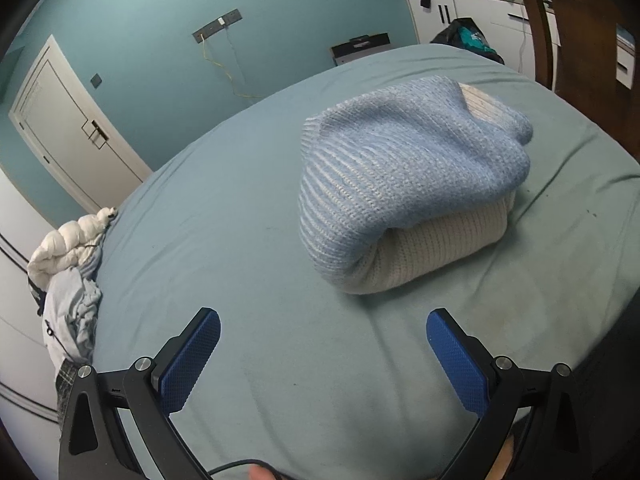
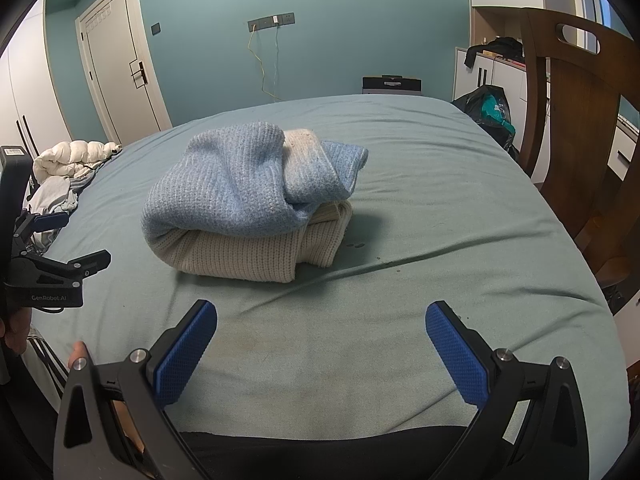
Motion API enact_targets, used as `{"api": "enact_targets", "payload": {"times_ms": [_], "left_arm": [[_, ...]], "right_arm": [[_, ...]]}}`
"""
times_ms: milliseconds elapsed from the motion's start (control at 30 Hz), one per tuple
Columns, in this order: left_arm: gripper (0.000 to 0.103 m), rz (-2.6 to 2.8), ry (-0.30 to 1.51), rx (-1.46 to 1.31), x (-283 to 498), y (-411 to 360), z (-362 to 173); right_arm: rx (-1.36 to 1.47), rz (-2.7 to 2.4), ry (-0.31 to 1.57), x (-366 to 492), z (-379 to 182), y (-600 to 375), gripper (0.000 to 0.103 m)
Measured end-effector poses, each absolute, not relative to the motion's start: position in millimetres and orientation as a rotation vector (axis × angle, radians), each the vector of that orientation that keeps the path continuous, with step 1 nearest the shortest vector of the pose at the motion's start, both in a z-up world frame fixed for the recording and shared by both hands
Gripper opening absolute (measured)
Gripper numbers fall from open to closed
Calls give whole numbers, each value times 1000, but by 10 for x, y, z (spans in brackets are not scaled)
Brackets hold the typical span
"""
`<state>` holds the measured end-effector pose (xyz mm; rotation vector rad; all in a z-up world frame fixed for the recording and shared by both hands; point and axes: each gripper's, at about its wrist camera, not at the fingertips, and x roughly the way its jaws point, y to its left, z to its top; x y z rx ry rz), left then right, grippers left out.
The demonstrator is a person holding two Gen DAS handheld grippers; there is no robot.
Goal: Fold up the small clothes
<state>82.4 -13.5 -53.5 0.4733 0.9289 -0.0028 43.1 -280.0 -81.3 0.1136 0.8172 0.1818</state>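
Hovering wide apart, both tongs (image 1: pixel 323 322) (image 2: pixel 321 315) face the folded sweater (image 2: pixel 248 204) mid-bed (image 2: pixel 440 184).

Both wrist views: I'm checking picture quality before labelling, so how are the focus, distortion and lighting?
Left wrist view: strong fisheye bends the bed edge and door; the sweater is sharp, corners dark. Right wrist view: same curving, soft even light, a faint shadow right of the sweater; blue fingers crisp, no glare.
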Motion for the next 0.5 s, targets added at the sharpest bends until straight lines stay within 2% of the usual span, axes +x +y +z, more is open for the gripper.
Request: {"api": "enact_targets", "payload": {"times_ms": [500], "left_arm": [[103, -3, 908, 506, 787, -212, -539]], "right_arm": [[124, 200, 836, 462, -831, -2805, 102]]}}
